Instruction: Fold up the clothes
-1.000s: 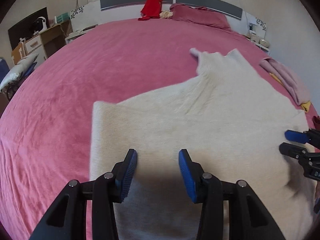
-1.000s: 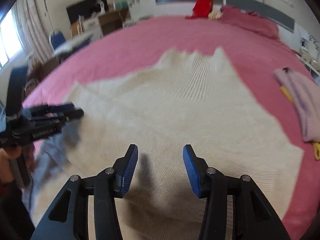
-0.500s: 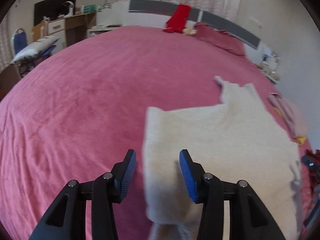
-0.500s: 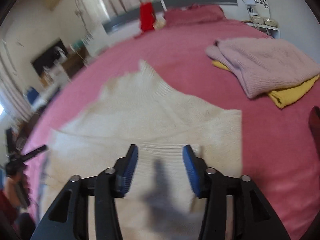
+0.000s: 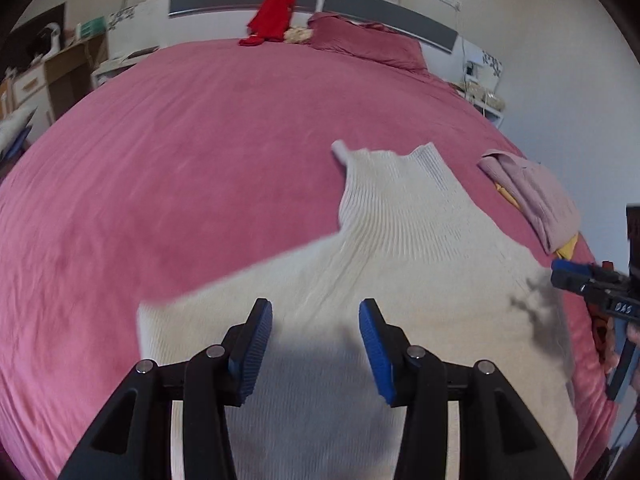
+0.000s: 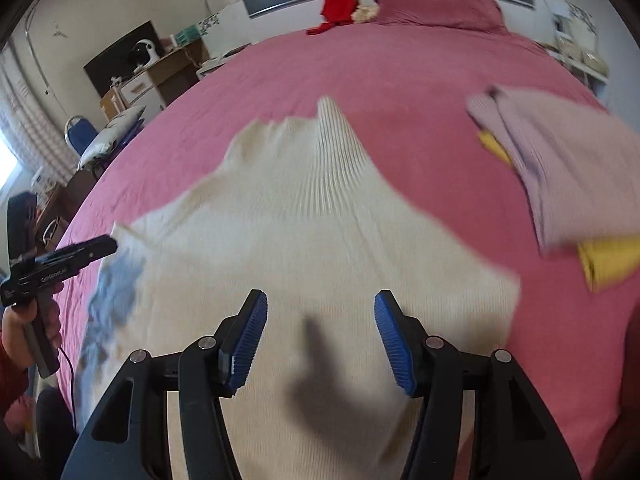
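Note:
A cream ribbed sweater (image 5: 400, 248) lies spread flat on the pink bed (image 5: 180, 140), its neck pointing towards the headboard. My left gripper (image 5: 316, 308) hovers open over the sweater's near left part with nothing between its blue pads. At the right edge of this view the right gripper (image 5: 560, 274) hangs over the sweater's right side. In the right wrist view the sweater (image 6: 304, 220) fills the middle. My right gripper (image 6: 320, 296) stands open above it, empty. The left gripper (image 6: 110, 245), held by a hand, is near the sweater's left corner.
A folded lilac sweater (image 6: 560, 160) lies on a yellow garment (image 6: 608, 260) at the bed's right side. A red garment (image 5: 274, 12) hangs on the headboard beside a pink pillow (image 5: 368, 44). A desk and drawers (image 6: 152, 80) stand to the left of the bed.
Both grippers have risen from the sweater and swung sideways over it. The right gripper's jaws stand wider than before. The sweater lies as it did.

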`<state>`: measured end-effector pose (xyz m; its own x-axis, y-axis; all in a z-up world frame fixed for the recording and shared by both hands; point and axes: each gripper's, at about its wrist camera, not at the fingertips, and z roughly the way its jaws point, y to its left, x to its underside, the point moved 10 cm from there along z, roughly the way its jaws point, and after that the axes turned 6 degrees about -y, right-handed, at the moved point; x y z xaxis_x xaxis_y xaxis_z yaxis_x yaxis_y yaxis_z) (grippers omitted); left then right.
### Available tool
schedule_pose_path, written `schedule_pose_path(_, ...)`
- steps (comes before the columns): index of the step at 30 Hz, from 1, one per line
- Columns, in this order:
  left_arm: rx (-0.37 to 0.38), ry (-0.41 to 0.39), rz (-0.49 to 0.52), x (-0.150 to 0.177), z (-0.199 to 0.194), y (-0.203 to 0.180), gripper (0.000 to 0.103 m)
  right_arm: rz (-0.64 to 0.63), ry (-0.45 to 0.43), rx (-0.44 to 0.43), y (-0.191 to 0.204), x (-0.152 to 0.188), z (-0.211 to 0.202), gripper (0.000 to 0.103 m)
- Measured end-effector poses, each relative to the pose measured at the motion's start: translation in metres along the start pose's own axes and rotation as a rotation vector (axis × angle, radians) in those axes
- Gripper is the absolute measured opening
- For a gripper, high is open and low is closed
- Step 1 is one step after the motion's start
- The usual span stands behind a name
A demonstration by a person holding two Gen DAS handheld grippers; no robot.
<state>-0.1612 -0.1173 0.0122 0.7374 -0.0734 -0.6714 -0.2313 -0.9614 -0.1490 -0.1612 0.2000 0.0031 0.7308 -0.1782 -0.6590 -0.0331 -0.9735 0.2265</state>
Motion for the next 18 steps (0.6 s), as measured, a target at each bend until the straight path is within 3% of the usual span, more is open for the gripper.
schedule_pose_path(4, 0.048, 0.036, 0.019, -0.041, 0.046, -0.018, 0.046, 0.0, -0.022, -0.044, -0.006, -0.055, 0.036, 0.061)
schedule_pose_path(9, 0.077, 0.069, -0.004, -0.073, 0.097, -0.019, 0.047, -0.008, 0.021, -0.033, -0.022, -0.1, 0.092, 0.061)
schedule_pose_path(12, 0.118, 0.114, -0.022, -0.077, 0.123, -0.019, 0.047, 0.04, 0.034, -0.094, -0.028, -0.114, 0.114, 0.061)
schedule_pose_path(15, 0.116, 0.149, 0.01, -0.077, 0.145, -0.018, 0.047, 0.032, 0.078, -0.079, -0.035, -0.119, 0.14, 0.061)
schedule_pose_path(18, 0.159, 0.124, 0.024, -0.083, 0.154, -0.02, 0.051, 0.032, 0.087, -0.097, -0.039, -0.125, 0.16, 0.061)
